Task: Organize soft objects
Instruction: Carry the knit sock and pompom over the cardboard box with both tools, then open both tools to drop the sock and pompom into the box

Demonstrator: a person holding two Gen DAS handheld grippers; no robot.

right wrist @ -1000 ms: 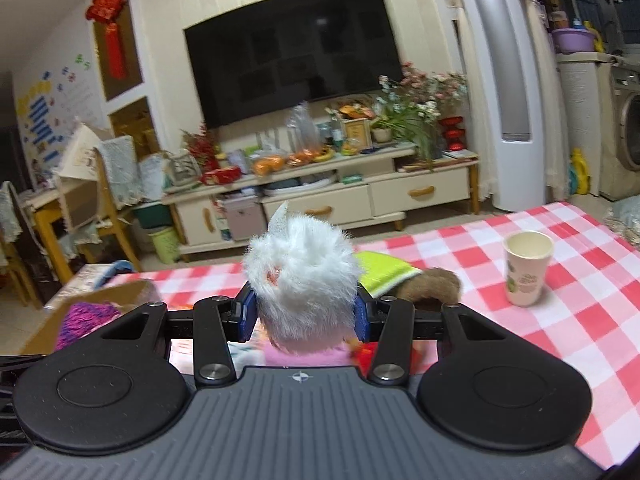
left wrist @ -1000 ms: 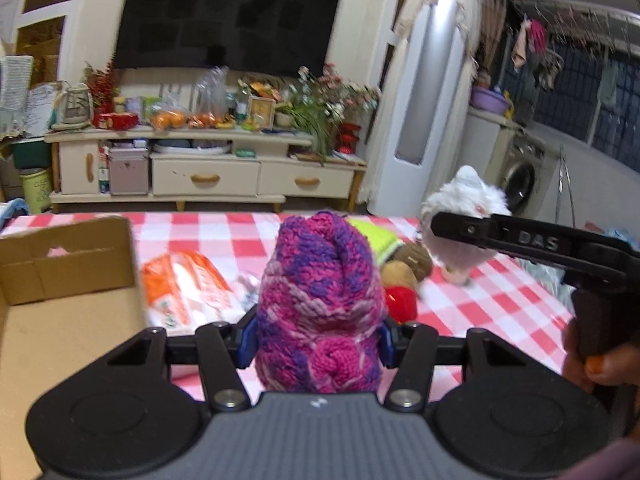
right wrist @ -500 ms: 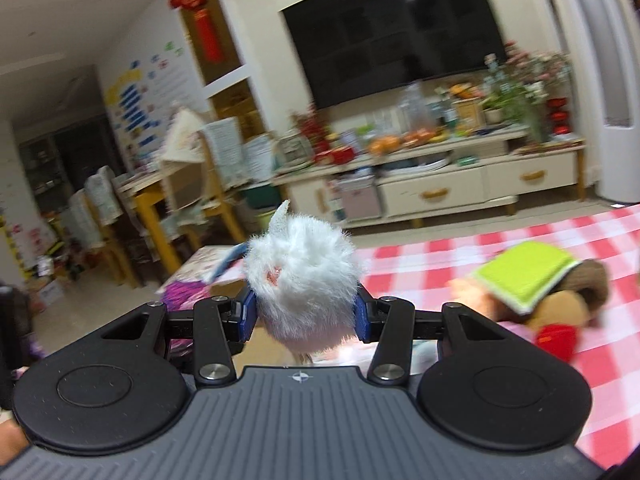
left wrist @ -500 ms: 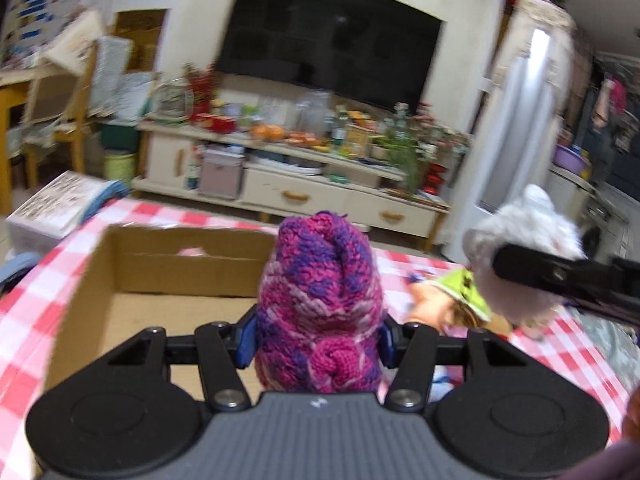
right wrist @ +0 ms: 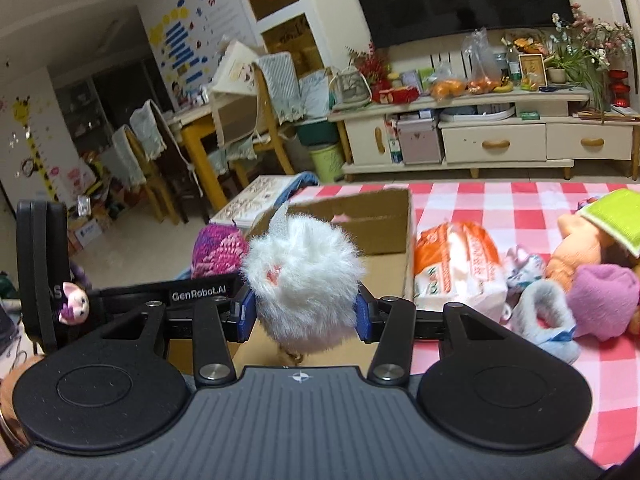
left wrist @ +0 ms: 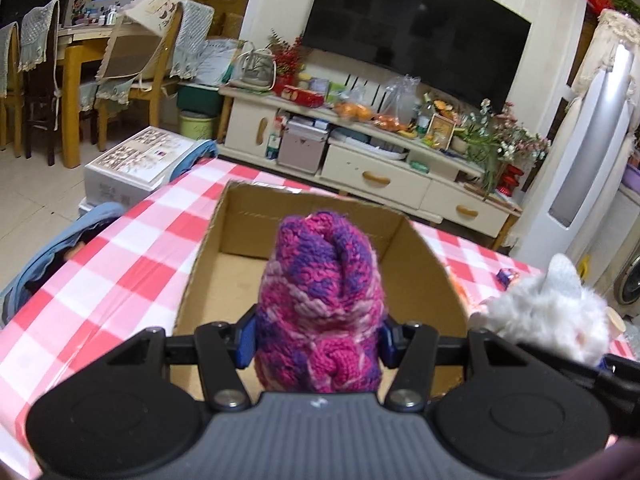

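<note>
Your left gripper (left wrist: 318, 338) fingers clamp the pink-and-purple knitted hat (left wrist: 320, 300), held above the open cardboard box (left wrist: 424, 276). Your right gripper (right wrist: 304, 314) fingers pinch the white fluffy toy (right wrist: 304, 276) at the box's near right side. The box sits on the red checked tablecloth (left wrist: 120, 264); other soft toys (right wrist: 592, 276) lie to its right.

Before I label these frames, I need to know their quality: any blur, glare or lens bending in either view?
Left wrist view: sharp on the knit hat and box; fisheye bows the TV and the room's edges; glare streaks the tall white unit. Right wrist view: white plush crisp, the dim room at left darker, corners vignetted black, no obvious motion blur.
</note>
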